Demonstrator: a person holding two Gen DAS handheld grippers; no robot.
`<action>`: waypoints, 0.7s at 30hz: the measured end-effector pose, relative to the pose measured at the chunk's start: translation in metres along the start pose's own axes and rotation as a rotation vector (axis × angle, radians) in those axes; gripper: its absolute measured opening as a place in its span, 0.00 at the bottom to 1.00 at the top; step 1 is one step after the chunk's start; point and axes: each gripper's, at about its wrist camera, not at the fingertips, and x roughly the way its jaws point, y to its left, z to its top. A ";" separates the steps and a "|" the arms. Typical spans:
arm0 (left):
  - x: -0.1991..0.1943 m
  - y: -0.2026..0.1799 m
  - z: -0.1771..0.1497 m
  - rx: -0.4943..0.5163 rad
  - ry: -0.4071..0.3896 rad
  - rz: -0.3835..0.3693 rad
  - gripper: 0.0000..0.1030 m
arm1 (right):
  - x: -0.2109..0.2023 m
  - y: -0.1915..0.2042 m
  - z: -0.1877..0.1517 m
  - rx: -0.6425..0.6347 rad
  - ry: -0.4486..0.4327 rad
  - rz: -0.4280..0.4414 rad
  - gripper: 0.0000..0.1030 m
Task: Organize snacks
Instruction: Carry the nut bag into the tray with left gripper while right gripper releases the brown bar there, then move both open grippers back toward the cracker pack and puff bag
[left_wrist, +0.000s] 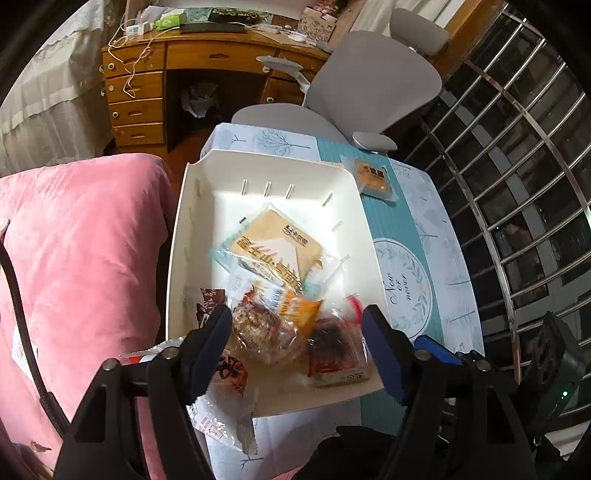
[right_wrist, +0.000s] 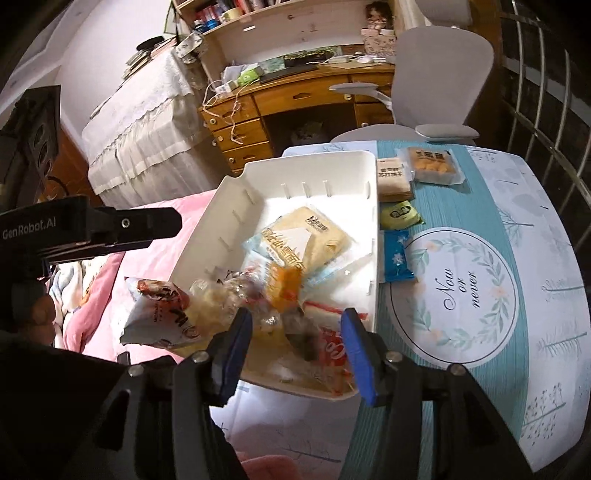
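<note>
The white bin (left_wrist: 192, 206) looks like smooth, matt plastic, and the snack packets (left_wrist: 273, 247) in it are glossy, crinkled film. The pink blanket (left_wrist: 81, 240) is soft, plush cloth; the desk (left_wrist: 147, 74) is varnished wood.

A table (right_wrist: 517, 236) under a teal-and-white printed cloth carries a white bin (right_wrist: 236, 206) at its left edge. Along the bin's right wall lie a tan packet (right_wrist: 393, 177), a green packet (right_wrist: 400, 215) and a blue packet (right_wrist: 397, 254); an orange-filled packet (right_wrist: 432, 166) sits near the far edge.
</note>
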 end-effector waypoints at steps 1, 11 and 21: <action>0.002 -0.002 0.000 0.004 0.008 -0.005 0.70 | -0.001 0.000 -0.001 0.003 0.000 -0.005 0.49; 0.015 -0.025 0.000 0.062 0.086 -0.009 0.73 | -0.011 -0.021 -0.003 0.079 0.053 -0.074 0.57; 0.027 -0.055 0.029 0.087 0.168 -0.030 0.73 | -0.028 -0.058 0.017 0.053 0.112 -0.114 0.65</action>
